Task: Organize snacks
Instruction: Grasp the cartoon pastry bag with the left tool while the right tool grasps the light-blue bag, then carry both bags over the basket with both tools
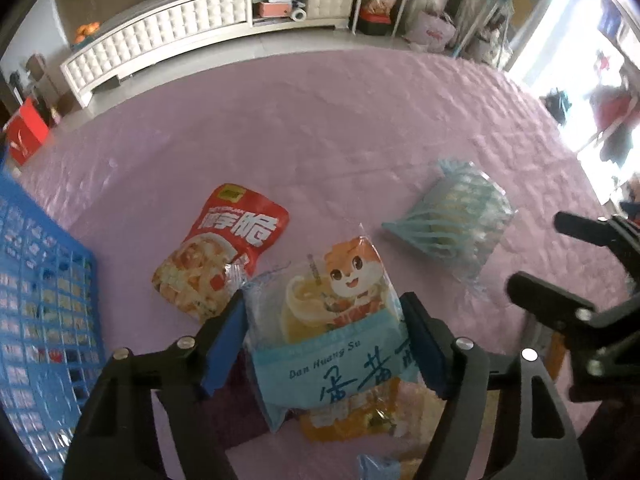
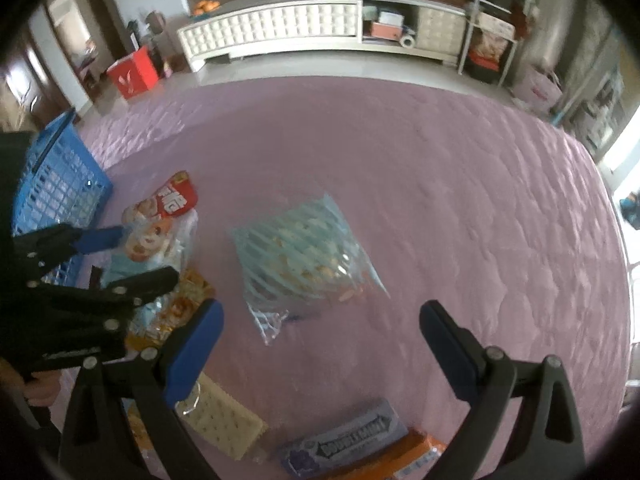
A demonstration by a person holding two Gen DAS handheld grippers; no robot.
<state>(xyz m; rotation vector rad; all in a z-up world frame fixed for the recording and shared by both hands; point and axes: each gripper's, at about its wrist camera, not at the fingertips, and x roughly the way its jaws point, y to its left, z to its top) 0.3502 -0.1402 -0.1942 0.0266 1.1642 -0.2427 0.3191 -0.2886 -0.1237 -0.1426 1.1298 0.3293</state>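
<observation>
pink quilted cloth point(image 1: 320, 128) covered the work surface. the left gripper point(image 1: 324, 340) was pointed steeply down, and a blue-and-clear squirrel pack point(image 1: 332, 320) was clamped between its blue pads point(image 1: 226, 340), one pad on each side edge. under this pack a yellow pack point(image 1: 352, 420) was seen, only partly visible. a red pouch point(image 1: 224, 248) lay just beside the squirrel pack, toward the blue basket point(image 1: 40, 300) at the left edge. a striped bag point(image 2: 304, 256) lay apart on the cloth. the right gripper point(image 2: 320, 348) was held above the cloth near the striped bag, jaws wide, with nothing between them. a cracker pack point(image 2: 224, 424), a mint pack point(image 2: 344, 440) and an orange box point(image 2: 412, 456) lay near its base. whether the squirrel pack was lifted clear of the yellow pack could not be told.
</observation>
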